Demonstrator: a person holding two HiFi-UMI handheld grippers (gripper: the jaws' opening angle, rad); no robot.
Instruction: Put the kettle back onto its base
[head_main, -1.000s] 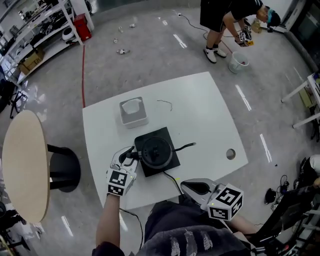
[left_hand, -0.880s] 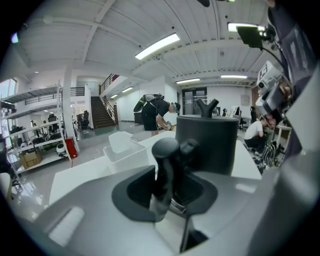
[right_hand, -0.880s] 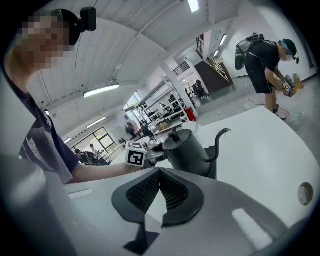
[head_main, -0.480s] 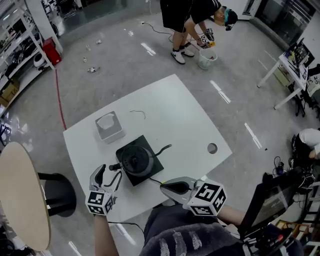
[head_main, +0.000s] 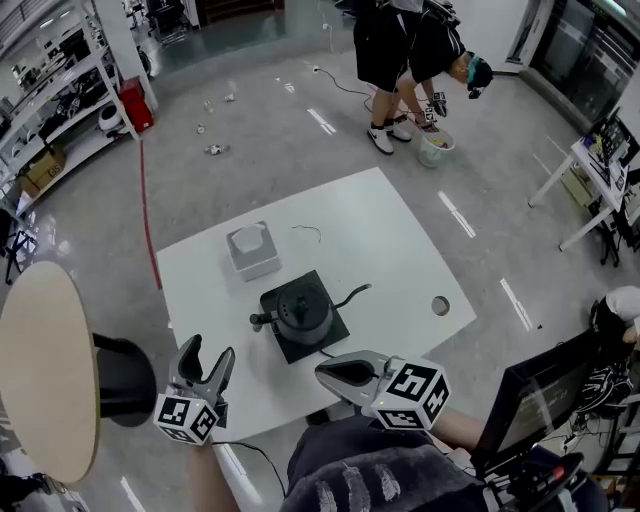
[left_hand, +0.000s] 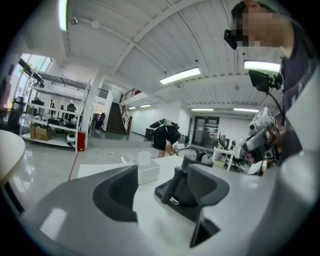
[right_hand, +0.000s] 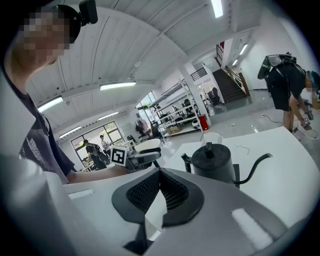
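The black gooseneck kettle (head_main: 303, 312) sits upright on its square black base (head_main: 320, 346) towards the front of the white table (head_main: 380, 230), spout to the right and handle to the left, with a white tissue box (head_main: 252, 250) near it on the far side. My left gripper (head_main: 208, 352) hangs at the table's near-left edge, apart from the kettle, its jaws opening wide with nothing pressed between them. My right gripper (head_main: 325, 373) hovers at the near edge just in front of the base, jaws closed together on nothing.

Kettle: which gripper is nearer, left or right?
Right, it seems. Right gripper hangs just short of the kettle; left gripper, fingers opening, empty, is farther, beyond its handle.
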